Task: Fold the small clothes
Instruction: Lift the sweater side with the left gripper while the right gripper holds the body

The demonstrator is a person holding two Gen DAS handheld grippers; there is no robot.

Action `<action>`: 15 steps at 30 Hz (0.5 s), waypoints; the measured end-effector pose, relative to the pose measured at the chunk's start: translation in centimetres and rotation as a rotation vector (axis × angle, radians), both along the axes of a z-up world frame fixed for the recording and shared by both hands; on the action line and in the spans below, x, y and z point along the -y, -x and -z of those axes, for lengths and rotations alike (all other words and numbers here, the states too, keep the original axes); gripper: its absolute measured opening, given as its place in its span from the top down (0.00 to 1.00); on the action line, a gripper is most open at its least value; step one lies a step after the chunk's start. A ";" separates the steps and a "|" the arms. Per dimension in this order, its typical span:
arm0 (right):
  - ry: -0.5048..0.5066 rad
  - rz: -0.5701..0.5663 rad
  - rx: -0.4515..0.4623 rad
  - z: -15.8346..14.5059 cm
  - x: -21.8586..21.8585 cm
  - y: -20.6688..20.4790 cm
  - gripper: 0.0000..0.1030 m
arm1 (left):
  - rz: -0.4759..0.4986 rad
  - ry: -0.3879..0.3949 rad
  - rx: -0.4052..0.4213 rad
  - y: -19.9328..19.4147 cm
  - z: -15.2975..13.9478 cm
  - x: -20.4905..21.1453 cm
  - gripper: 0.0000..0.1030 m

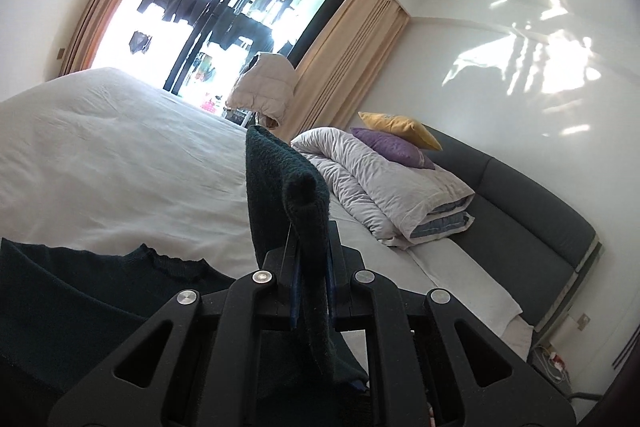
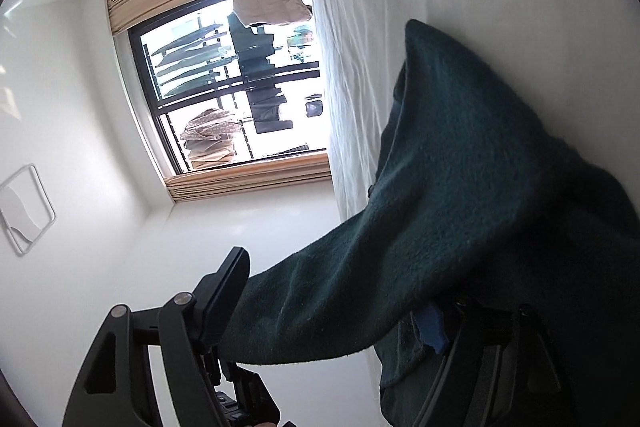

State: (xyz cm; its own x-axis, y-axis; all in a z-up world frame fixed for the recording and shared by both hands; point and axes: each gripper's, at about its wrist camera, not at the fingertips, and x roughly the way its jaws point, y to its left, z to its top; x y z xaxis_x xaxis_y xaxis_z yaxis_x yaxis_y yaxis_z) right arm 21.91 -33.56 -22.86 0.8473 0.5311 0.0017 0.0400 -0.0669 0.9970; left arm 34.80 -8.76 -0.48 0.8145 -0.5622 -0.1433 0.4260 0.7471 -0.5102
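A dark green knit sweater (image 1: 60, 291) lies on the white bed (image 1: 120, 163); its neckline shows at the lower left. My left gripper (image 1: 310, 255) is shut on a fold of this sweater, which stands up between the fingers. In the right wrist view, rolled sideways, the sweater (image 2: 460, 187) drapes over my right gripper (image 2: 340, 307). Its left finger (image 2: 224, 291) shows and the other is hidden under the cloth, with a blue pad just visible. The jaws stand wide apart with cloth lying between them.
A rolled grey duvet (image 1: 380, 183) with a purple pillow (image 1: 392, 147) and a yellow pillow (image 1: 400, 127) sits at the grey headboard (image 1: 520, 227). A window with beige curtains (image 1: 348, 67) and hanging laundry is behind the bed. A beige jacket (image 1: 264, 83) hangs by it.
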 end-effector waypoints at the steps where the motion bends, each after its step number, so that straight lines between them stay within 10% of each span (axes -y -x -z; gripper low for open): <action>1: 0.024 0.002 0.022 -0.6 -0.2 -0.1 0.24 | -0.010 -0.011 0.005 0.2 0.2 -0.2 0.92; 5: 0.093 -0.042 -0.007 0.3 -1.8 -0.6 0.26 | -0.069 0.011 -0.063 0.2 3.4 -3.0 0.92; 7: 0.137 -0.052 -0.060 1.8 -2.4 -0.5 0.43 | -0.118 0.035 -0.127 -0.1 6.6 -5.5 0.92; 15: 0.253 -0.065 -0.052 0.2 -1.9 3.9 0.39 | -0.195 0.199 -0.501 -1.5 19.4 -11.7 0.90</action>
State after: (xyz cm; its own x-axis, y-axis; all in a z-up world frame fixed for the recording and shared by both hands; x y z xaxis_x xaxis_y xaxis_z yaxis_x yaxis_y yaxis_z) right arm 17.98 -31.66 -23.09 0.8066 0.5628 -0.1810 0.0881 0.1883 0.9782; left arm 36.29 2.94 -19.89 0.7659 -0.4640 -0.4451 -0.0398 0.6567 -0.7531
